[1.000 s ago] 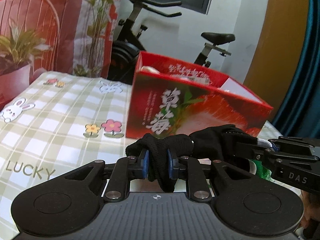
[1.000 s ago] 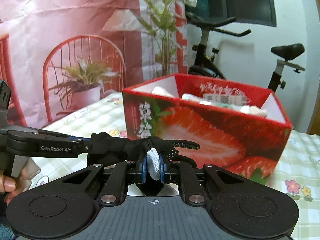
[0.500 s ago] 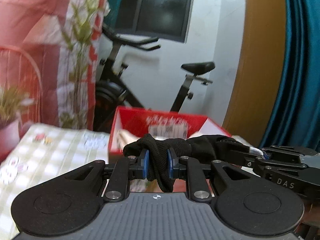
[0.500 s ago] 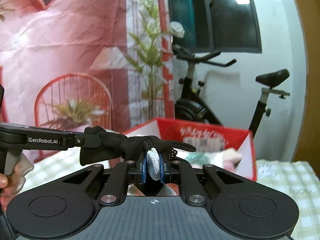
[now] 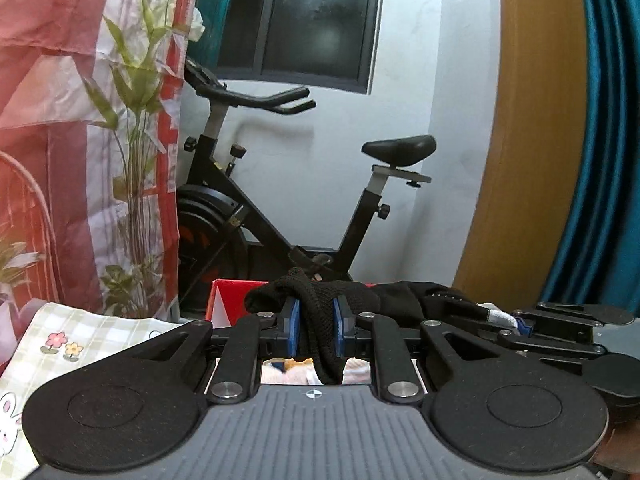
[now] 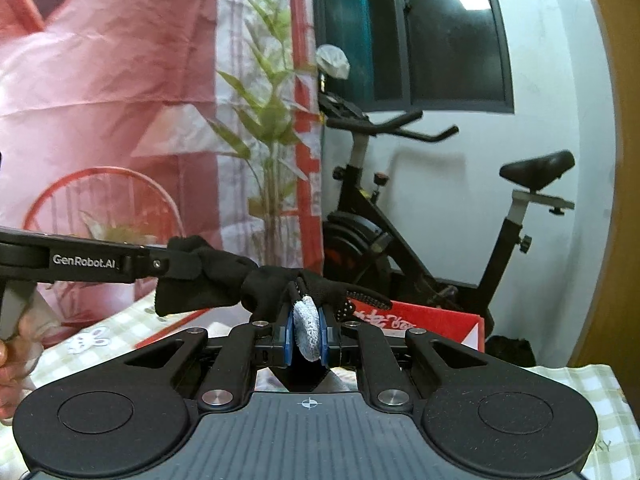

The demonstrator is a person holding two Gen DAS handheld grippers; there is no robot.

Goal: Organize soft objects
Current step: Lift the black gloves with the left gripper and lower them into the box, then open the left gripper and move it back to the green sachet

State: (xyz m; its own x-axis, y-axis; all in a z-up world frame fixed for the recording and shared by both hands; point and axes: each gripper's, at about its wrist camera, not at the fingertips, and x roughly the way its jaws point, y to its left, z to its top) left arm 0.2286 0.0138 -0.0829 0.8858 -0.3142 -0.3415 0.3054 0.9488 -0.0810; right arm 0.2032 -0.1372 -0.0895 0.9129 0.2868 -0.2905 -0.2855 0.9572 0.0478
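Nearest in the left wrist view, the left tongs point(image 5: 314, 334) are clamped on the cuff end of a black knitted glove point(image 5: 320, 308), a fold of it hanging down between the blue pads point(image 5: 293, 330). In the right wrist view, the right tongs point(image 6: 307, 334) are pressed together on the glove's point(image 6: 224, 276) other end, where a grey-white fingertip patch sits between their pads point(image 6: 325, 336). The glove stretches between the two tongs, clear of the counter point(image 5: 80, 340), which wears a green checked cloth printed with flowers and rabbits. A hand point(image 6: 16, 344) grips the left handle at the picture's left edge. Just below and beyond the glove stands an open red box point(image 6: 432, 320) with pale soft items showing inside. Farther back are an exercise bike point(image 5: 248, 216), a red-and-white printed backdrop point(image 6: 120, 100), a dark window point(image 5: 316, 20) and a blue curtain point(image 5: 600, 140).
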